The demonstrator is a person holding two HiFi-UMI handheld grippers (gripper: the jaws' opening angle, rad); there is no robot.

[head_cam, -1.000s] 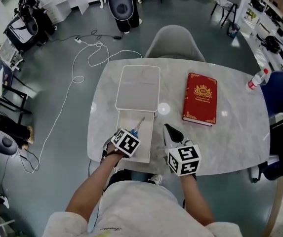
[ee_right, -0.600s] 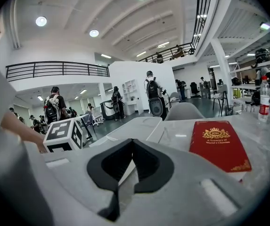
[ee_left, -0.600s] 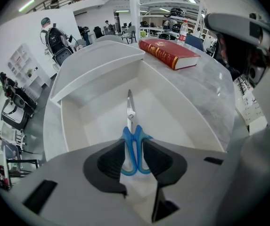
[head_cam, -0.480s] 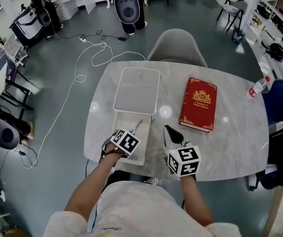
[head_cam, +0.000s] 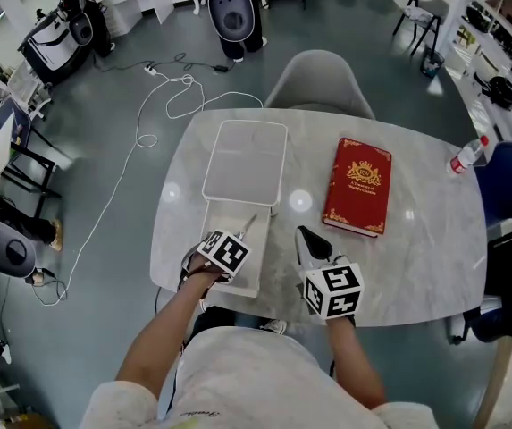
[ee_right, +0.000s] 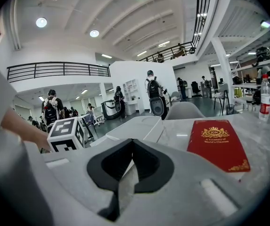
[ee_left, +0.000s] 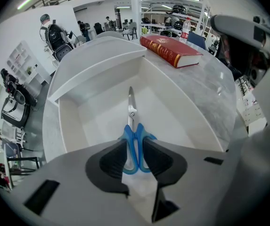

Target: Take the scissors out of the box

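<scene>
Two grippers are over one table [head_cam: 416, 248]. Its top is smooth grey stone with pale marks, and it has rounded corners.

One white box [head_cam: 257, 262] sits near the front edge of the table. It looks like smooth plastic, long with soft corners. Its one lid [head_cam: 245, 161] is flat, open, and lies back on the far side.

One pair of scissors [ee_left: 132, 126] lies inside the box, on its floor. It has two round blue handles and thin shiny metal blades. The blades point away, toward the lid.

The left gripper [ee_left: 135, 149] reaches down into the box. Its two black pads press on the blue handles, one on each side, so it is squeezing the scissors. In the head view, the left gripper [head_cam: 235, 237] is over the near half of the box.

The right gripper [ee_right: 132, 144] holds nothing. Its two black pads are pushed together at the tips. In the head view, the right gripper [head_cam: 303, 234] is just to the right of the box, over bare table.

One red book [head_cam: 357, 186] with gold print lies flat, well right of the box. One clear bottle [head_cam: 464, 157] with a red cap is at the far right edge. One grey chair [head_cam: 320, 79] with a rounded back stands behind the table.
</scene>
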